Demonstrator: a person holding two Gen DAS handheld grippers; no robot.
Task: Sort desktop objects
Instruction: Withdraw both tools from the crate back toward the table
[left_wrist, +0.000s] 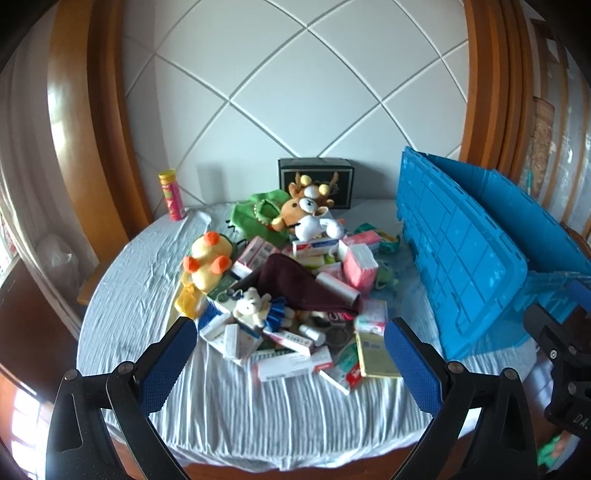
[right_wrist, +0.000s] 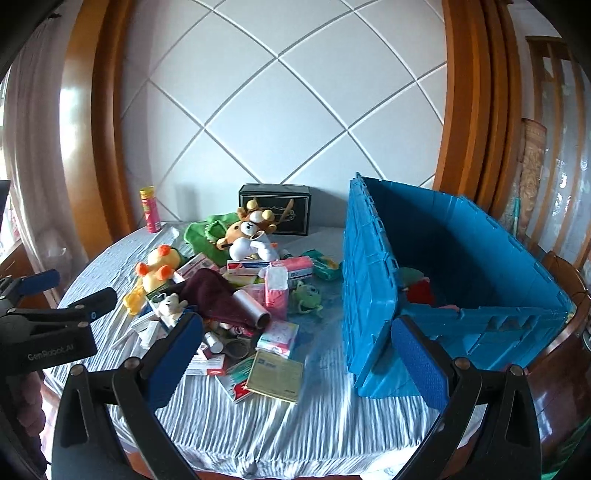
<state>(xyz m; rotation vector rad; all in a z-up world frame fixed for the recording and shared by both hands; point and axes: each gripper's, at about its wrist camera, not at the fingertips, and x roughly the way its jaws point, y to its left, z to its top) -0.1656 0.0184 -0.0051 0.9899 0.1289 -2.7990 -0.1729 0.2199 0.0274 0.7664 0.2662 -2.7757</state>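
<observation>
A heap of objects lies mid-table: a brown bear plush (left_wrist: 308, 212) (right_wrist: 249, 232), a yellow duck plush (left_wrist: 207, 264) (right_wrist: 157, 267), a small white bear (left_wrist: 253, 306), a maroon cloth (left_wrist: 299, 286) (right_wrist: 218, 293), pink tissue packs (left_wrist: 360, 266) (right_wrist: 277, 291), a yellow booklet (left_wrist: 376, 354) (right_wrist: 275, 374) and several medicine boxes. My left gripper (left_wrist: 290, 354) is open and empty, above the near edge of the heap. My right gripper (right_wrist: 297, 354) is open and empty, between the heap and the blue crate (right_wrist: 461, 266) (left_wrist: 454, 251).
The round table has a wrinkled pale cloth (left_wrist: 140, 266) (right_wrist: 325, 417). The crate stands at the right with its lid flaps up and some items inside. A black box (left_wrist: 316, 182) and a pink-yellow tube (left_wrist: 171, 194) stand at the back. The left gripper also shows in the right wrist view (right_wrist: 70, 295).
</observation>
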